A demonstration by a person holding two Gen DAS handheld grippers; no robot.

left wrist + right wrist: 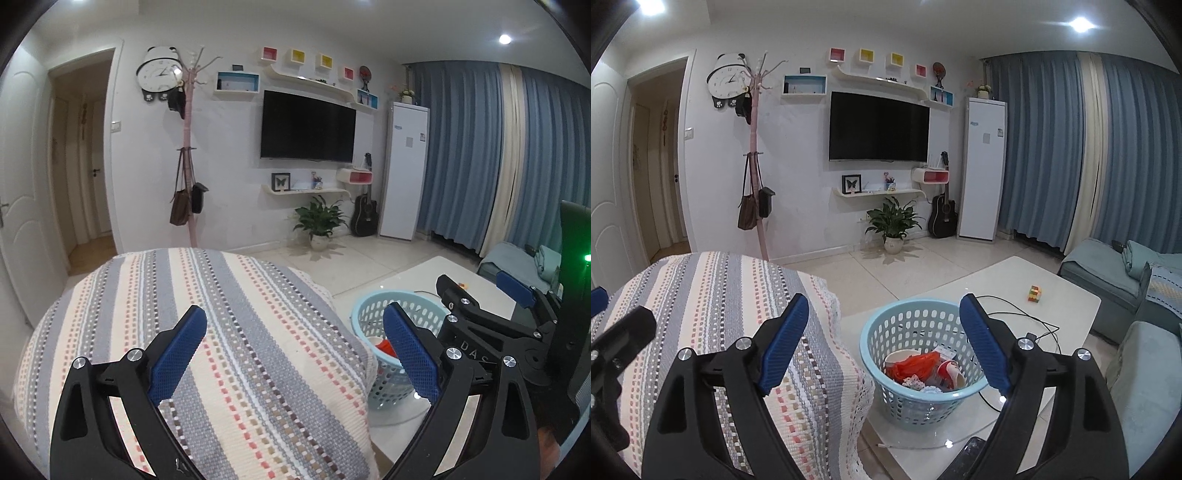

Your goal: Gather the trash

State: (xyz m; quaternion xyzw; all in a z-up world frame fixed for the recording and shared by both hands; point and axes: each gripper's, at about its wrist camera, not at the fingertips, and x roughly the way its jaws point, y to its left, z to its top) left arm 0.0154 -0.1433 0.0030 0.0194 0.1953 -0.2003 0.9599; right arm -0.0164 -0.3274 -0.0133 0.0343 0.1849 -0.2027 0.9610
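The round, perforated plastic basket [923, 363] stands upright on the glossy white table [1067, 295], mouth up (crumpled trash inside); both the left gripper [295, 328] and right gripper [884, 314] gape empty.

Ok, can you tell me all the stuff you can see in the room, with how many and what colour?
basket: 1, light blue, on the white table
trash in basket: several pieces, red, orange, white
coffee table: 1, white, middle of room
puzzle cube: 1, multicoloured, on table
cable: 1, black, on table
striped cover: 1, grey, cream, pink, on the furniture at left
TV: 1, black, on wall
panda clock: 1, black and white, wall
coat rack: 1, pink, holding bags
potted plant: 1, green, floor
guitar: 1, black, by the wall
curtains: blue and cream, right
sofa: teal, right
left gripper: open, blue pads
right gripper: open, blue pads
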